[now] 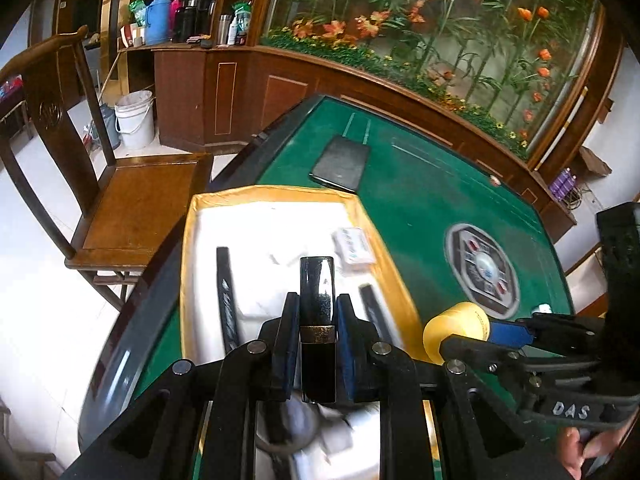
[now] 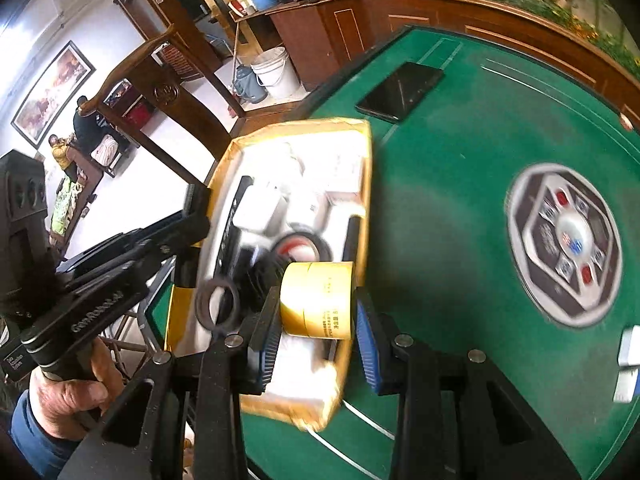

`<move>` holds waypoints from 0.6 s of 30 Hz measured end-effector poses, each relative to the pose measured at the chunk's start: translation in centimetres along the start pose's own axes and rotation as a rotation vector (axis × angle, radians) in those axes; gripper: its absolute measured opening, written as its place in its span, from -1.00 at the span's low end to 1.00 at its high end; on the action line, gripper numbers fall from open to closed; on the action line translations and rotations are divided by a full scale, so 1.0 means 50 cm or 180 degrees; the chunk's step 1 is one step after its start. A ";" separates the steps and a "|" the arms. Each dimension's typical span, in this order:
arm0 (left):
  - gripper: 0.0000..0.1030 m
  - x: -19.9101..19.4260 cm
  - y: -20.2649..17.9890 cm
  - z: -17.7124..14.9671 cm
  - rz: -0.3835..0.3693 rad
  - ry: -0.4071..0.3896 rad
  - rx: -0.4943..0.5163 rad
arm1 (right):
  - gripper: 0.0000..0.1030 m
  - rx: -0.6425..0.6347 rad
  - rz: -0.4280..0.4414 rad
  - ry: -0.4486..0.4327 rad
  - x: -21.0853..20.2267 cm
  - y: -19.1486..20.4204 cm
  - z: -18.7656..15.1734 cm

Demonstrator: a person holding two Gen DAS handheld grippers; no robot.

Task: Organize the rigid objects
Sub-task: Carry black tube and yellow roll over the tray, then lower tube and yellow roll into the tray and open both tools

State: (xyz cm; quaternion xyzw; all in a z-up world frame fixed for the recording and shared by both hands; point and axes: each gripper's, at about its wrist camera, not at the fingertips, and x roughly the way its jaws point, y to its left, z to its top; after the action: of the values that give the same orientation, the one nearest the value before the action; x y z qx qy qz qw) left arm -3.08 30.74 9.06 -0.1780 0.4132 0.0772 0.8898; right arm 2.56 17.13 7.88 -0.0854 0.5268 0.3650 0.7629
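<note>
The left claw [image 1: 317, 320] is clamped on a slim black bar with a gold band [image 1: 317, 300], holding it upright between the blue pads, directly over the white interior of the yellow-rimmed box [image 1: 188, 280]. That box sits on the green desk [image 1: 420, 200] at the claw's 12 o'clock. Inside it, a small white card pack [image 1: 354, 245] lies at 1 o'clock from the bar, and a long black strip [image 1: 227, 296] lies at 9 o'clock.

The right claw [image 2: 316, 320] grips a yellow tape roll [image 2: 318, 300] between its pads, right at the box's [image 2: 366, 200] near right edge; motion blur makes it hard to tell whether the roll is just inside or just over the rim. A black ring [image 2: 218, 306] sits at 9 o'clock from the roll.

A flat black case [image 2: 400, 90] lies on the desk [image 2: 460, 200] beyond the box at 12 o'clock, and a round centre panel [image 2: 566, 244] is at 2 o'clock.
</note>
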 end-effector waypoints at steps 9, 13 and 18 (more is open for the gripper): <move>-0.65 0.103 0.084 0.036 0.0087 0.0201 -0.0081 | -0.35 -0.0183 -0.0194 0.0090 0.108 0.052 0.067; -0.65 0.130 0.105 0.039 0.0001 0.0285 -0.0177 | -0.35 -0.0238 -0.0284 0.0169 0.149 0.063 0.082; -0.64 0.152 0.113 0.045 -0.0045 0.0328 -0.0168 | -0.35 -0.0302 -0.0330 0.0208 0.178 0.075 0.092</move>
State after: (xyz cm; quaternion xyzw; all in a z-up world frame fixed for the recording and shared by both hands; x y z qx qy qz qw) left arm 1.81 36.75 3.17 -0.2080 0.4549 0.0725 0.8628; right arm 5.13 26.35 3.12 -0.1605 0.5284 0.3466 0.7582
